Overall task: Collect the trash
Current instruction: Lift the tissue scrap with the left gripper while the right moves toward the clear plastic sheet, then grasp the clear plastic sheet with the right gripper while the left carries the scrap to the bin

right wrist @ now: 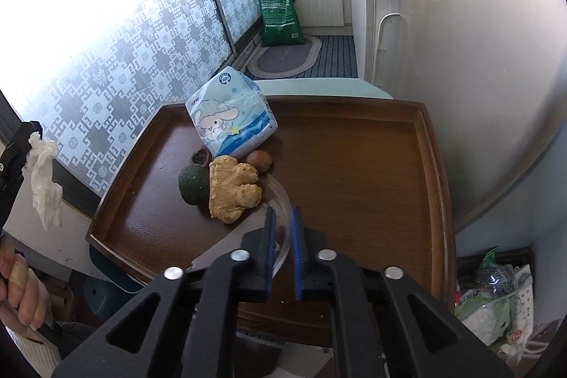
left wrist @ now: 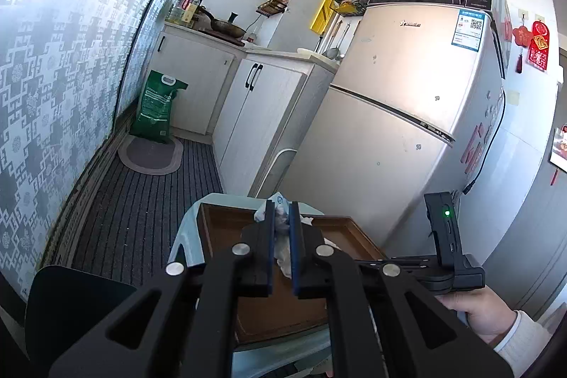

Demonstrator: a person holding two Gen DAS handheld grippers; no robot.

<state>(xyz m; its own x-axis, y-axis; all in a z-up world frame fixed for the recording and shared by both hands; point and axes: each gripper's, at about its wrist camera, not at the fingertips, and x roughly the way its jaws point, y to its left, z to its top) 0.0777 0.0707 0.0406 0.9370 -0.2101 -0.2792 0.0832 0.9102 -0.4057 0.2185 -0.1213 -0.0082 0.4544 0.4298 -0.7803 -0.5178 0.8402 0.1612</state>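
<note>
White crumpled tissue (left wrist: 282, 229) sits clamped between the blue pads of the left tool (left wrist: 282, 222), held up above the brown wooden tray (left wrist: 226, 225). Only the right wrist view shows that tissue hanging free, at the far left beside the patterned window (right wrist: 117, 77). That view alone also shows what lies on the tray: a tissue pack (right wrist: 232, 116), a piece of ginger (right wrist: 232, 190), a dark green avocado (right wrist: 193, 185), a brown nut (right wrist: 259, 161) and a clear glass dish (right wrist: 280, 201). The right tool (right wrist: 282, 225) has its jaws brought together over the dish's rim; whether they pinch it I cannot tell. The left view alone shows the fridge (left wrist: 407, 101).
</note>
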